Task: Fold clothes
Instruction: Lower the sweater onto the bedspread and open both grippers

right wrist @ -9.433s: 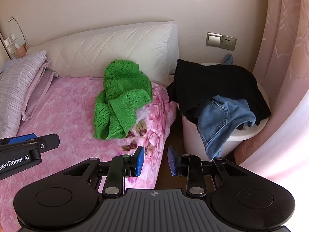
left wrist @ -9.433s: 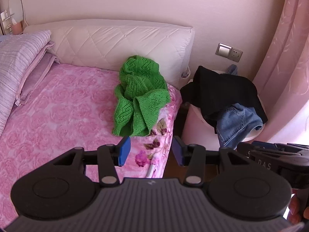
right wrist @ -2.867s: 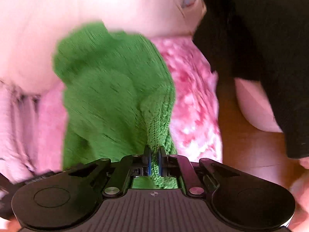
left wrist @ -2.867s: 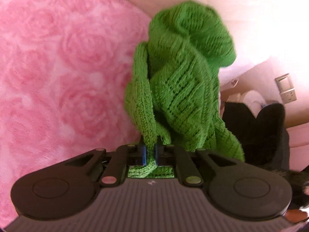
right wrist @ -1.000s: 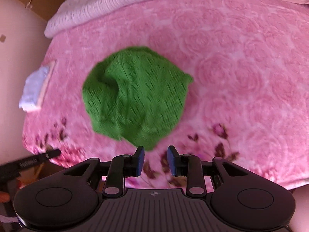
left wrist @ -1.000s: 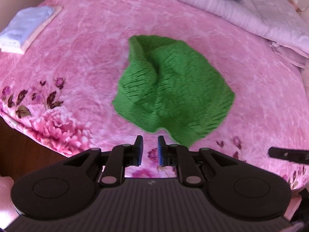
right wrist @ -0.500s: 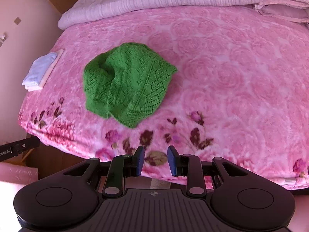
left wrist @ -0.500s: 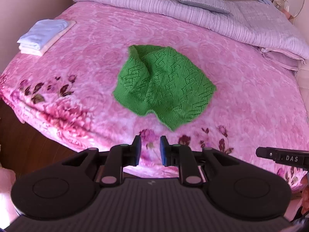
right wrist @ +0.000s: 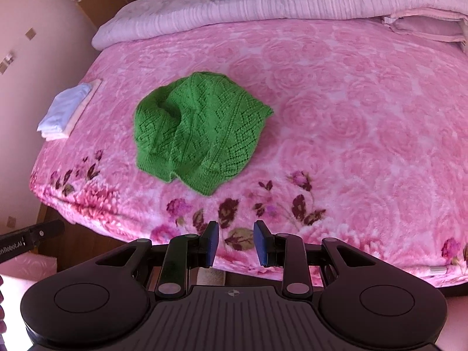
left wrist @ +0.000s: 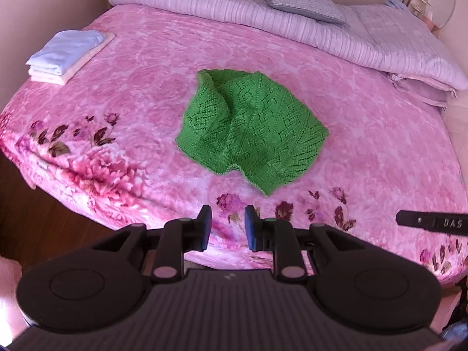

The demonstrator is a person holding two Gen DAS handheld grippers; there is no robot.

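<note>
A green knitted sweater [left wrist: 248, 128] [right wrist: 199, 131] lies crumpled in a heap on the pink rose-patterned bed [left wrist: 380, 152] [right wrist: 351, 122], near its front edge. My left gripper [left wrist: 225, 228] hangs open above the bed's edge, short of the sweater, with nothing between its blue pads. My right gripper [right wrist: 235, 244] is likewise open and holds nothing, over the flowered border in front of the sweater. Part of the right gripper's body shows at the right of the left wrist view, and part of the left one at the left of the right wrist view.
A stack of folded pale cloths [left wrist: 67, 54] [right wrist: 67, 111] sits at the bed's left corner. A lilac quilt [left wrist: 263, 14] [right wrist: 263, 8] and pillows lie along the far side. Dark wooden floor [left wrist: 35, 219] runs in front of the bed.
Both grippers have drawn back and up from the sweater, which now looks smaller and lies still. The jaws of both have opened a little wider.
</note>
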